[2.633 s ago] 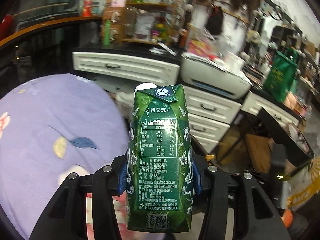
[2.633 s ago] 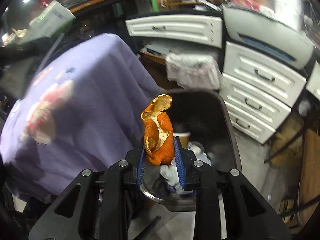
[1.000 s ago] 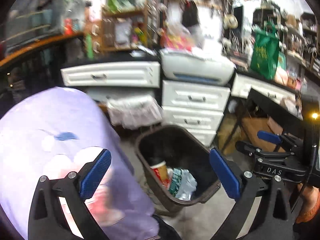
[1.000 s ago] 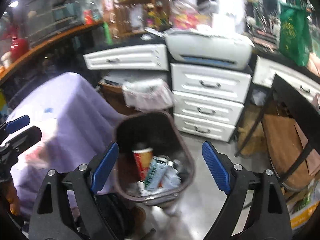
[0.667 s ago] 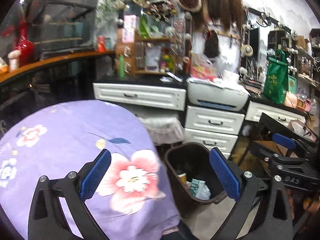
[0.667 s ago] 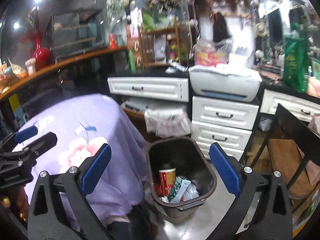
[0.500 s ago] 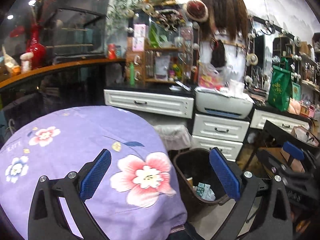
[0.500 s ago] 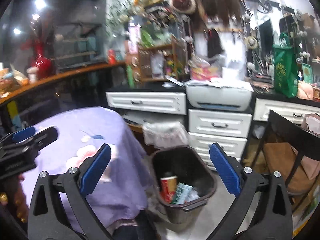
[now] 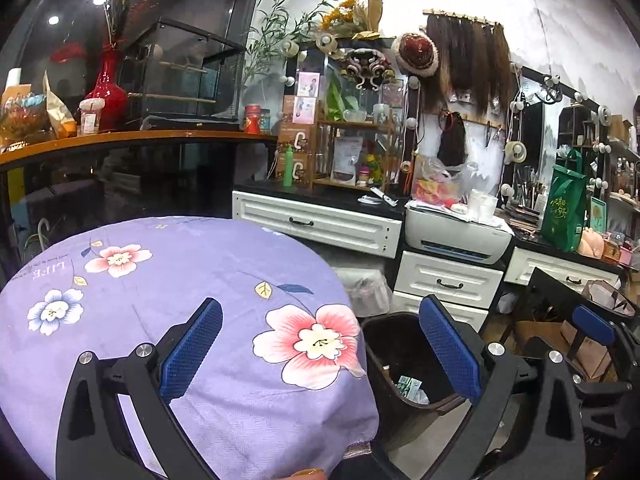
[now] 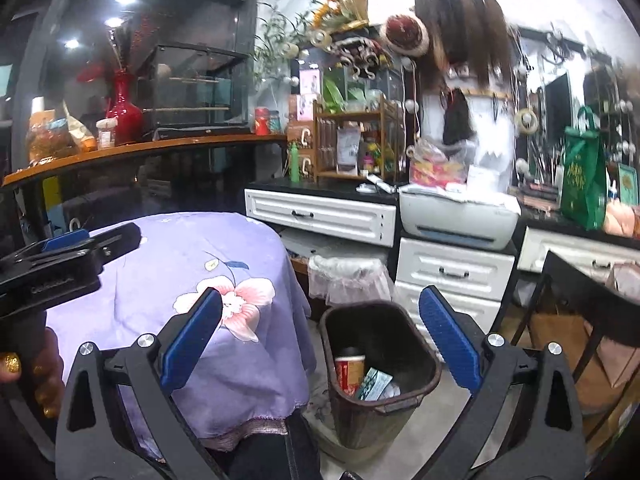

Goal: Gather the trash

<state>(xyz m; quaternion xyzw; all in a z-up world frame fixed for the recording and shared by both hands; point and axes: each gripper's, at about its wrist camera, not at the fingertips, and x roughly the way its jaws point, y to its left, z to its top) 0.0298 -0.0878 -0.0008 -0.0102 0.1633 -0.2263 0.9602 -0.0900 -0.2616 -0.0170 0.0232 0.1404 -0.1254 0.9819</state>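
From the left wrist, I am looking across a round table under a purple floral cloth (image 9: 168, 280), and nothing is lying on its woven, slightly ribbed surface. My left gripper (image 9: 320, 350) is standing wide apart with nothing between its blue textured pads; the green carton it was carrying moments ago is gone. The dark bin (image 9: 404, 408) is sitting just beside the table edge, and a scrap of green printed carton (image 9: 409, 384) is showing inside it. So I am reading the drop as done, and I am pulling back and up from the bin.

From the right wrist, my right gripper (image 10: 320, 338) is likewise spread to its widest and holding nothing; the orange peel it had is no longer there. The bin here is showing a woven-looking, rounded rectangular wall, with a red paper cup (image 10: 349, 372) upright and the flattened carton leaning beside it. I cannot make out the peel inside. With the cloth bare in both views, I am judging the collecting close to finished.
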